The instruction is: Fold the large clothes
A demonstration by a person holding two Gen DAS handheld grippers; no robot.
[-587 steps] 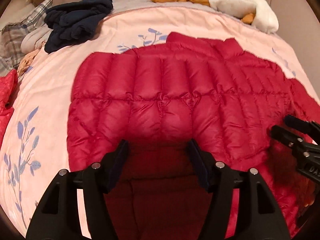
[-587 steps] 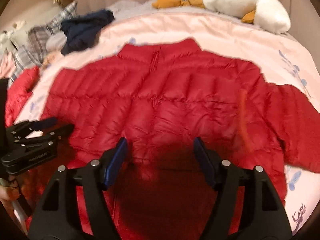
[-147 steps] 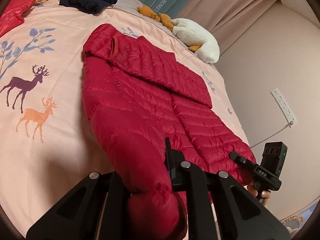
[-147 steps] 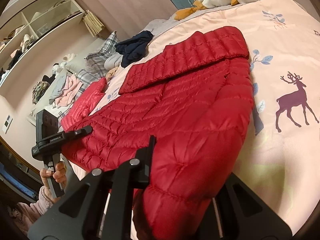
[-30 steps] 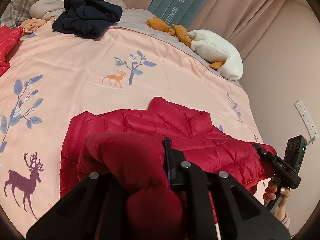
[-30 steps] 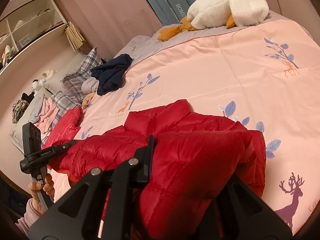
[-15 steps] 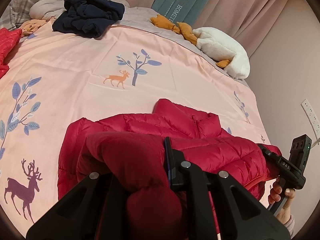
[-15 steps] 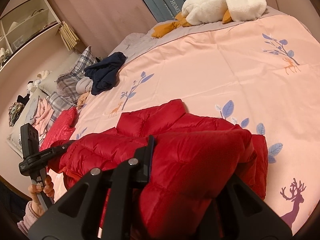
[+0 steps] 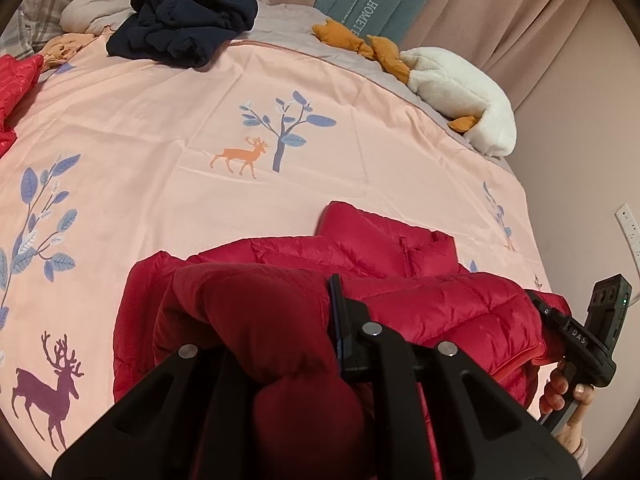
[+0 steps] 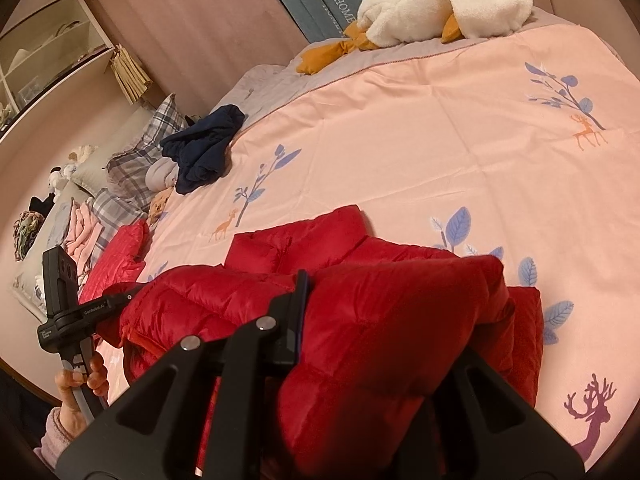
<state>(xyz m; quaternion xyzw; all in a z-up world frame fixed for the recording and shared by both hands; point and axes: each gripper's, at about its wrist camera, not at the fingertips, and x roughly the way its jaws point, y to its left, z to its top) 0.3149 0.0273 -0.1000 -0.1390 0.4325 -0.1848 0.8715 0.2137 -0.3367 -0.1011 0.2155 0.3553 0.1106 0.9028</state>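
A red quilted down jacket (image 9: pixel 420 292) lies on the pink bedspread (image 9: pixel 200 100), its lower half lifted and doubled over toward the collar (image 9: pixel 360 228). My left gripper (image 9: pixel 280 320) is shut on one corner of the jacket's hem; thick red fabric bulges between its fingers. My right gripper (image 10: pixel 384 320) is shut on the other hem corner of the jacket (image 10: pixel 400 320). Each gripper shows in the other's view: the right one (image 9: pixel 576 336) at the jacket's right edge, the left one (image 10: pixel 80 312) at its left edge. The collar (image 10: pixel 304 240) points toward the headboard.
A dark navy garment (image 9: pixel 180 32) lies crumpled at the far left of the bed. A white plush goose (image 9: pixel 464 96) lies by the headboard. Another red garment (image 10: pixel 116 256), plaid pillows (image 10: pixel 136 164) and pink clothes are at the left. A wall is close on the right.
Over the last second both grippers carried the held hem slightly further toward the collar. Earlier the jacket lay flat, then had its sleeves folded in.
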